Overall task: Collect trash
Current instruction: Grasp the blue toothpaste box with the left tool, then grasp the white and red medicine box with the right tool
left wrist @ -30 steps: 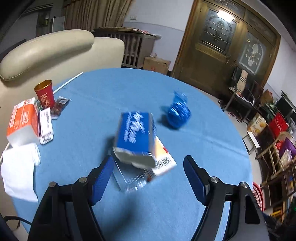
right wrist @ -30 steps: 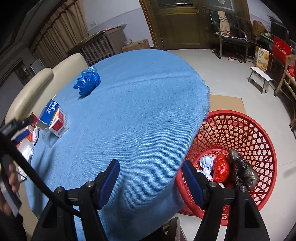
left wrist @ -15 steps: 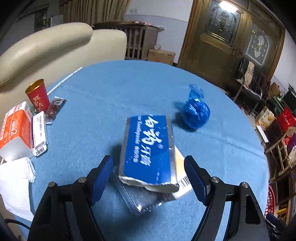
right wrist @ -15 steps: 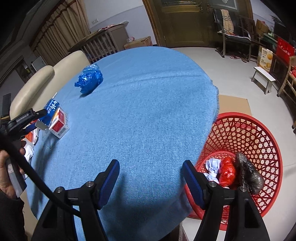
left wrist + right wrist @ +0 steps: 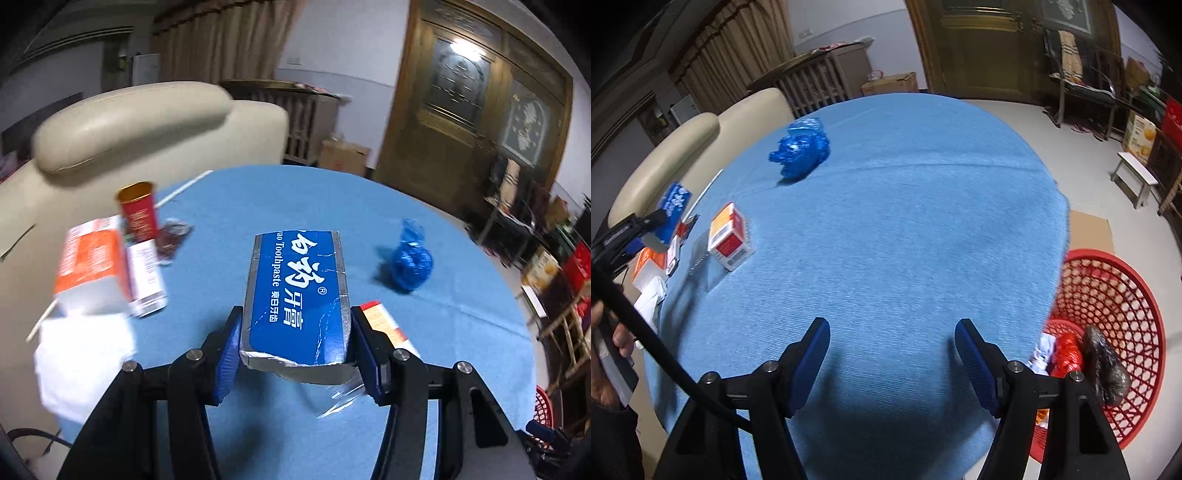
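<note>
A blue toothpaste box point(image 5: 295, 295) sits between the pads of my left gripper point(image 5: 295, 317). Its jaws are closing, and both pads touch the box's long sides. In the right wrist view the same toothpaste box point(image 5: 674, 199) shows at the table's far left, held in that gripper. Beside it lie a small red and white carton point(image 5: 384, 325) and a clear plastic wrapper point(image 5: 340, 395). A crumpled blue bag point(image 5: 410, 262) lies further out on the blue tablecloth point(image 5: 905, 240). My right gripper point(image 5: 892, 326) hangs open over the cloth's near edge with nothing between its fingers.
A red mesh basket point(image 5: 1126, 295) stands on the floor right of the table, with a red bag, a dark bag and white paper inside. A red cup point(image 5: 138, 212), an orange box point(image 5: 90, 266) and white tissue point(image 5: 81, 362) lie at the left. A cream sofa point(image 5: 129, 122) stands behind.
My left gripper has moved forward around the toothpaste box and its jaws have narrowed onto its sides. The right gripper has shifted left over the table; the basket now sits further right.
</note>
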`<state>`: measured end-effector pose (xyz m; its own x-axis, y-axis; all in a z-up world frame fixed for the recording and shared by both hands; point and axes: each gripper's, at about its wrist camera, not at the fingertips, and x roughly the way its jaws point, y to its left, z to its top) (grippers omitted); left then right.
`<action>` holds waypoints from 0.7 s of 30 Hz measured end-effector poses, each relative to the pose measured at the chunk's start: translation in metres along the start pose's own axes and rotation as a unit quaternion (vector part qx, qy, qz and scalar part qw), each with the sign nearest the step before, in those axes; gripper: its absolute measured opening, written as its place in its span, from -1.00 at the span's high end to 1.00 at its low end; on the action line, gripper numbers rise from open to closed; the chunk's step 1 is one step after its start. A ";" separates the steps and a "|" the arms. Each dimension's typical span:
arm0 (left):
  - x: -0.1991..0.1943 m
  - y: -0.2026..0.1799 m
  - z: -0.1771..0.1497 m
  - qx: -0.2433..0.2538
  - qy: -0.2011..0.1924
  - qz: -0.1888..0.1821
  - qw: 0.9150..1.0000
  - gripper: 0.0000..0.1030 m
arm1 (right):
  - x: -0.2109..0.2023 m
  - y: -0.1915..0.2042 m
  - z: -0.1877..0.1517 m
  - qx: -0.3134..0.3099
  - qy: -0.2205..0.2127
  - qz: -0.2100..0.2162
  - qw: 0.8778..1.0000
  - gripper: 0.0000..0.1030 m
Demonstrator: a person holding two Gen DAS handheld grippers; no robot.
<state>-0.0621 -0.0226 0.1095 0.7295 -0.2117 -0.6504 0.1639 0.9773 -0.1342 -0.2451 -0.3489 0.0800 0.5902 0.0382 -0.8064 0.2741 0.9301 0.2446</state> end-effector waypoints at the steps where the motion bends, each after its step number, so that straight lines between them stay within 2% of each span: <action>1: -0.004 0.007 -0.005 -0.004 0.002 0.012 1.000 -0.11 | 0.002 0.006 0.002 -0.006 0.001 0.003 1.000 -0.43; 6: -0.002 0.024 -0.034 -0.009 0.033 0.043 0.998 -0.11 | 0.011 0.040 0.012 -0.040 0.000 0.021 0.999 -0.43; 10: 0.009 0.030 -0.050 -0.012 0.056 0.051 0.997 -0.11 | 0.018 0.073 0.028 -0.073 -0.006 0.037 0.997 -0.43; 16: 0.017 0.027 -0.065 -0.007 0.076 0.045 0.996 -0.11 | 0.040 0.126 0.057 -0.117 -0.016 0.056 0.991 -0.43; 21: 0.019 0.025 -0.070 0.001 0.079 0.039 0.996 -0.11 | 0.069 0.165 0.064 -0.171 -0.006 0.055 0.984 -0.43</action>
<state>-0.0906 -0.0018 0.0413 0.6260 -0.1315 -0.7686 0.1131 0.9906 -0.0774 -0.1107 -0.2159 0.0993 0.6111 0.1432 -0.7785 -0.0615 0.9891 0.1337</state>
